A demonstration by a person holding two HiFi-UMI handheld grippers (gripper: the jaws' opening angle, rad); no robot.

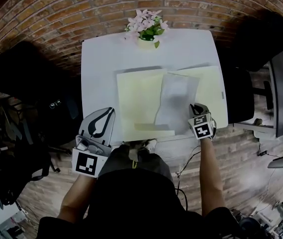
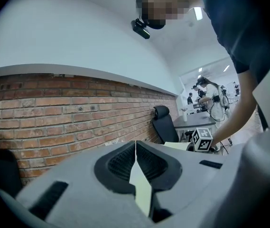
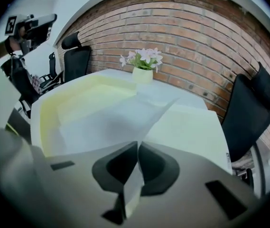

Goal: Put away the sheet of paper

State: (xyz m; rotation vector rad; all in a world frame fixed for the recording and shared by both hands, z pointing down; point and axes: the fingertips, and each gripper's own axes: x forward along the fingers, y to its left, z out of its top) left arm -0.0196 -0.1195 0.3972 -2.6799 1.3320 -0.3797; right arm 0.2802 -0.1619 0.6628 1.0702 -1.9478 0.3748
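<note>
Left tongs (image 1: 110,111) closed, off table (image 1: 101,63) edge; right tongs (image 1: 195,106) pinching sheet (image 1: 176,97) over yellow folder (image 1: 136,93); flowers (image 1: 146,26) beyond.

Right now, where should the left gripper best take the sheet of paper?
Grip the sheet of paper at its near left corner, coming from the left: the right gripper pinches the near right corner, so that near edge probably rides above the folder.
</note>
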